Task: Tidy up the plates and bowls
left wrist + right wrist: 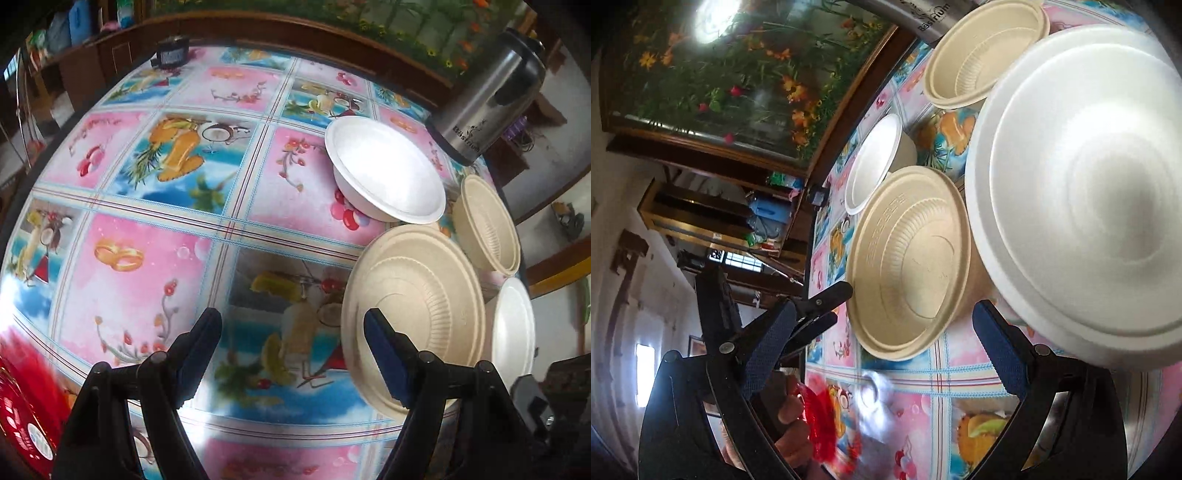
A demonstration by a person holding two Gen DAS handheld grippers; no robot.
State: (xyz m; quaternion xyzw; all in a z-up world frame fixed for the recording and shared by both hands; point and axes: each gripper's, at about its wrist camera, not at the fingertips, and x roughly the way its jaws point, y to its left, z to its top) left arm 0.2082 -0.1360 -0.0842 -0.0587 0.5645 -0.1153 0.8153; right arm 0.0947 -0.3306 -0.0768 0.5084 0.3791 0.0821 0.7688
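Four disposable dishes cluster at one side of a table (147, 229) covered in a bright fruit-print cloth: a large beige plate (413, 317), a beige bowl (487, 225) just behind it, a white foam bowl (388, 173) farther in, and a white foam plate (513, 328) close to the table's edge. None is stacked on another, so the sorting appears to be at its opening step, with like pieces not yet paired.

The left gripper (291, 350) hangs above the cloth with its jaws spread and nothing between them; its right finger overlaps the near rim of the beige plate in the left wrist view, which suggests that plate is the first target. The right gripper (882, 347), tilted steeply, is likewise released and empty, with the beige plate (908, 266) ahead of it and the white foam plate (1082, 206) looming just beside its right finger.

A likely next move calls for a jaw slipped under a thin rim and a pinch light enough not to crush foam or pulp.

A steel thermos (491, 107) stands just behind the beige bowl, hemming that corner, and the white foam plate sits near the drop. Open cloth stretches wide to the left, the obvious room for building stacks. A red object (26, 410) lies blurred at the near left edge.
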